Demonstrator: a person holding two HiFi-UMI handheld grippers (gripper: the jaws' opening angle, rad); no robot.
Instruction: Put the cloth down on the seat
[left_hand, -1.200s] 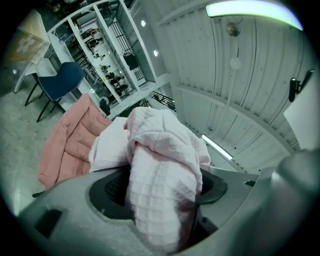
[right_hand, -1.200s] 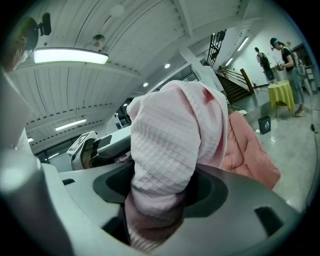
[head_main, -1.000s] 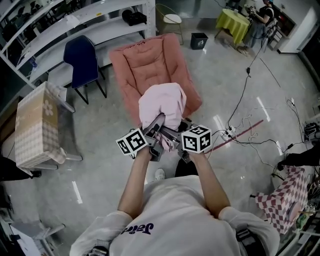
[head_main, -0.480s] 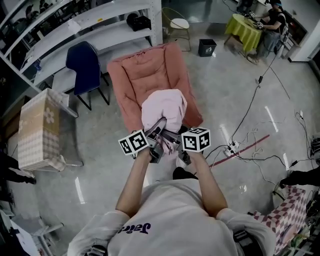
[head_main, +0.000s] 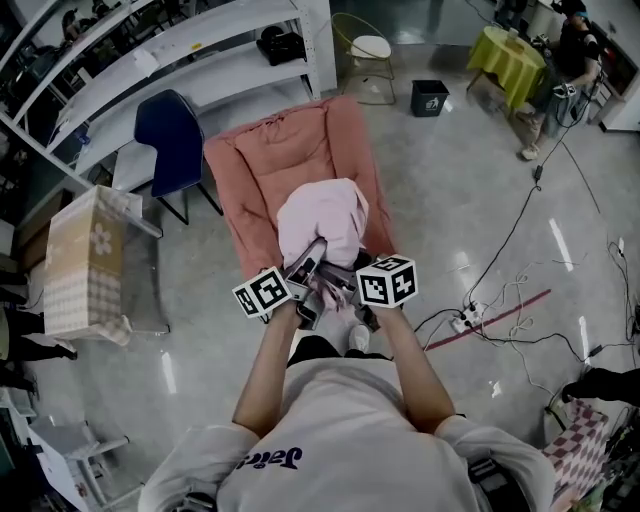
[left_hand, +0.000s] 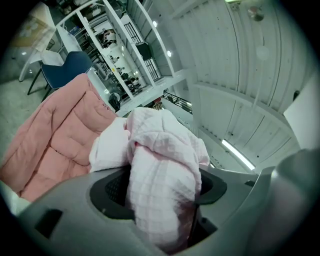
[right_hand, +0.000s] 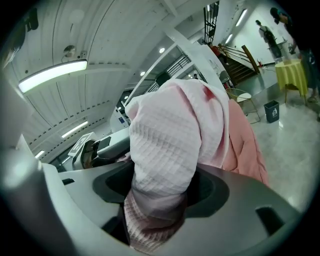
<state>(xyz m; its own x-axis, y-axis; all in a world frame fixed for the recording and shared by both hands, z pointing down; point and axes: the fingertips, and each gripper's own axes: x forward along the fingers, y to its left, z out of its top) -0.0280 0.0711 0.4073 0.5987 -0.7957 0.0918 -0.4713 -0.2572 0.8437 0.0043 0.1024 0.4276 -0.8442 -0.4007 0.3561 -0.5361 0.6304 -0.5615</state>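
Not done yet. Holding the cloth (head_main: 322, 215) up as a pale pink bundle, raised in front of the person and not laid on anything. Gripping one gathered fold in the left claw (left_hand: 161, 200), clenched on the fabric with the wad filling the gap between the jaws. Gripping a second fold the same way in the right claw (right_hand: 159, 196), also clamped on the cloth, jaws standing wide only because of the thick bunch between them. Showing both claws close side by side in the head view, left claw (head_main: 303, 272) and right claw (head_main: 347, 292), with the bundle rising ahead of them.

Hanging, by the look of it, over the front part of the seat (head_main: 285, 160), a padded pink lounge chair with nothing on its cushion. Cannot tell from above whether the lowest fold brushes the padding; probably apart.

Done so far, as a judgement: picking up and bringing near. Left to do: lowering onto the cushion, releasing both grips, drawing back.

Farther out: blue chair (head_main: 170, 125) just beside the seat, shelves (head_main: 215, 45) behind, bin (head_main: 428, 97) and cables (head_main: 500, 310) on the floor (head_main: 450, 200).
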